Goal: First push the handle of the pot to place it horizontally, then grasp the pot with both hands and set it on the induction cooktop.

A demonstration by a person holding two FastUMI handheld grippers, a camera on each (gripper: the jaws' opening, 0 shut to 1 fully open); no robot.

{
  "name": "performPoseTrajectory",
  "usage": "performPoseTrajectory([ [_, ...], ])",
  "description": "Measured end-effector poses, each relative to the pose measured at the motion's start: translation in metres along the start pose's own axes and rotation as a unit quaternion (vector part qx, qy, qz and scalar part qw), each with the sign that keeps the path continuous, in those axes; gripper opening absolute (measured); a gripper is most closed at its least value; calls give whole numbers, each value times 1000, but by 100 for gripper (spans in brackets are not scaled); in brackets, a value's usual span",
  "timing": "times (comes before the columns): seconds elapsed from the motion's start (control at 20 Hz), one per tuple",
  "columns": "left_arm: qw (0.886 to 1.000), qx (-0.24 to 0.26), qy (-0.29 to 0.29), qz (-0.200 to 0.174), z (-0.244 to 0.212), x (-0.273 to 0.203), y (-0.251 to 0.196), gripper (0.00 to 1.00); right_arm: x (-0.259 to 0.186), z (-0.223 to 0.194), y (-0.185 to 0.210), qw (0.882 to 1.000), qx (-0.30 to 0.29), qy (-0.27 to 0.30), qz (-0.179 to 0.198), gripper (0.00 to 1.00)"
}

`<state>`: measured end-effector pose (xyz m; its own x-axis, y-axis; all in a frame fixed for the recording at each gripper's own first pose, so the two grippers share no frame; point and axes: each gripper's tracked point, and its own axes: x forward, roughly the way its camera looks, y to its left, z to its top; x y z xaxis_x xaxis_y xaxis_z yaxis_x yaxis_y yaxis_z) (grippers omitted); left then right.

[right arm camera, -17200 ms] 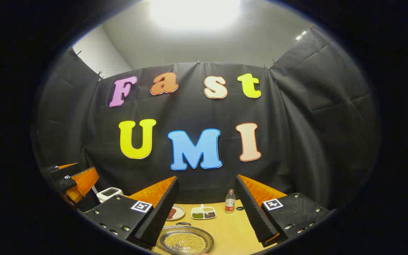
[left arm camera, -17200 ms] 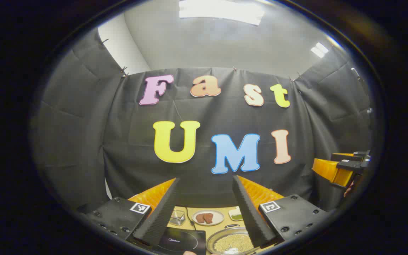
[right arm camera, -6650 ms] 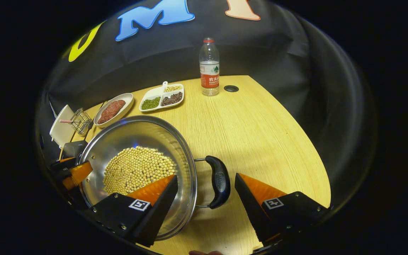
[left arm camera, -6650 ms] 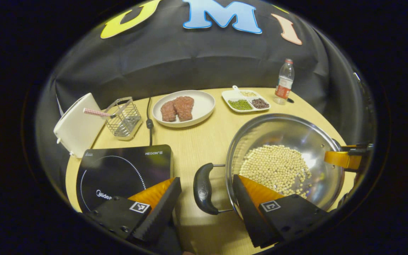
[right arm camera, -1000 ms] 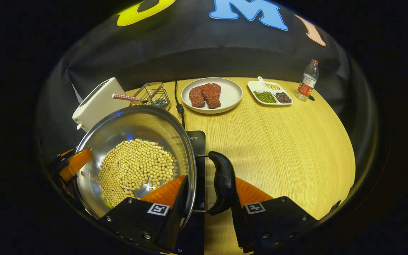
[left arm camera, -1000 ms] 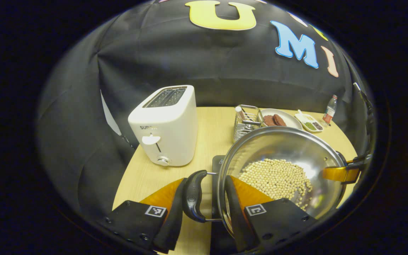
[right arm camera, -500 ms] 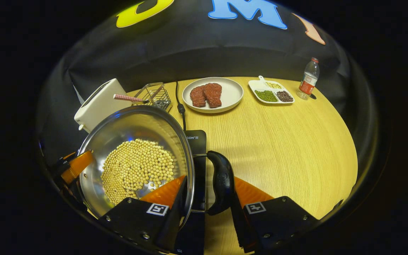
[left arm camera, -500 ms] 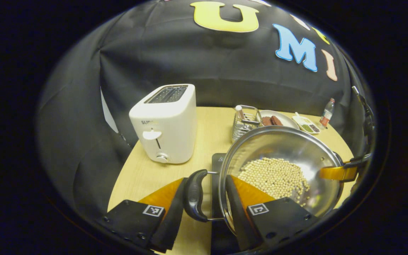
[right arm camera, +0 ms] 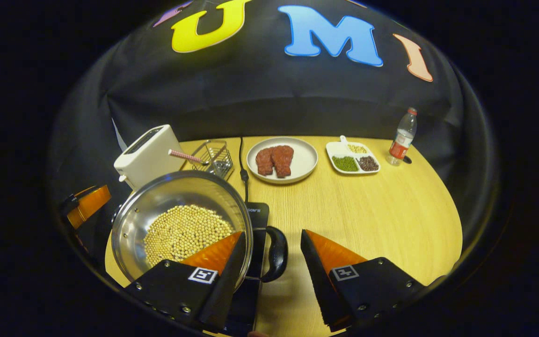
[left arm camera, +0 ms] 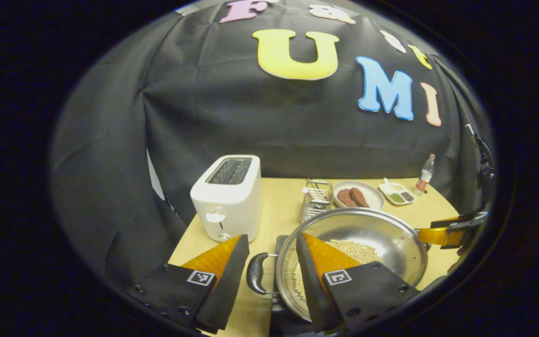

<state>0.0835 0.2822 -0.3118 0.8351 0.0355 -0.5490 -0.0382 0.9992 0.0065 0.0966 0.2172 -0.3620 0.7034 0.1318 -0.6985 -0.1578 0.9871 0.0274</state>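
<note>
The pot sits on the cooktop; its writing is too small to read. Both the left gripper and the right gripper are open, holding nothing. In the left gripper view, the toaster shows its front at 11 o'clock from the pot.

A: The pot covers most of the cooktop; just a dark corner shows.
B: In the left gripper view the beans sit partly behind a finger, and the divided dish is too small to sort.

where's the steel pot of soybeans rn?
The steel pot of soybeans sits on the black induction cooktop at the table's left in the right gripper view, in front of the white toaster and wire basket.
</note>
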Motion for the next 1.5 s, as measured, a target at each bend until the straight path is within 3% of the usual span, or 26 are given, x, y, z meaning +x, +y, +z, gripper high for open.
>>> performPoseTrajectory([
  [0.25,998,9,-66,-13,63,-49,-62,72,-64,67,-30,994,-8,-105,-2,76],
  [0.5,987,-13,-157,-31,145,-112,-138,71,-143,127,-61,980,-7,-200,-6,81],
  [0.65,978,-2,-203,-46,186,-148,-183,84,-186,156,-80,970,-1,-243,-9,84],
  [0.7,975,8,-215,-46,197,-156,-195,83,-198,161,-86,968,2,-250,-8,88],
  [0.75,974,14,-223,-47,205,-164,-209,94,-210,167,-94,966,5,-259,-8,94],
  [0.95,968,2,-242,-67,226,-185,-263,100,-251,196,-124,955,16,-295,-7,100],
  [1.0,967,6,-244,-67,228,-185,-271,100,-260,199,-131,953,16,-302,-6,96],
  [1.05,967,10,-245,-65,228,-187,-277,91,-266,201,-139,951,13,-309,-9,96],
  [1.2,968,7,-242,-66,230,-191,-300,91,-274,201,-158,951,8,-309,-5,100],
  [1.35,969,-1,-240,-60,232,-193,-313,91,-277,202,-174,952,13,-307,-3,100],
  [1.4,969,-2,-239,-58,231,-193,-316,91,-277,200,-179,952,16,-305,-3,96],
  [1.45,970,-3,-238,-56,230,-193,-318,91,-278,200,-183,952,18,-305,-2,100],
  [1.5,970,-4,-238,-56,230,-190,-321,91,-278,202,-187,951,21,-307,-2,96],
])
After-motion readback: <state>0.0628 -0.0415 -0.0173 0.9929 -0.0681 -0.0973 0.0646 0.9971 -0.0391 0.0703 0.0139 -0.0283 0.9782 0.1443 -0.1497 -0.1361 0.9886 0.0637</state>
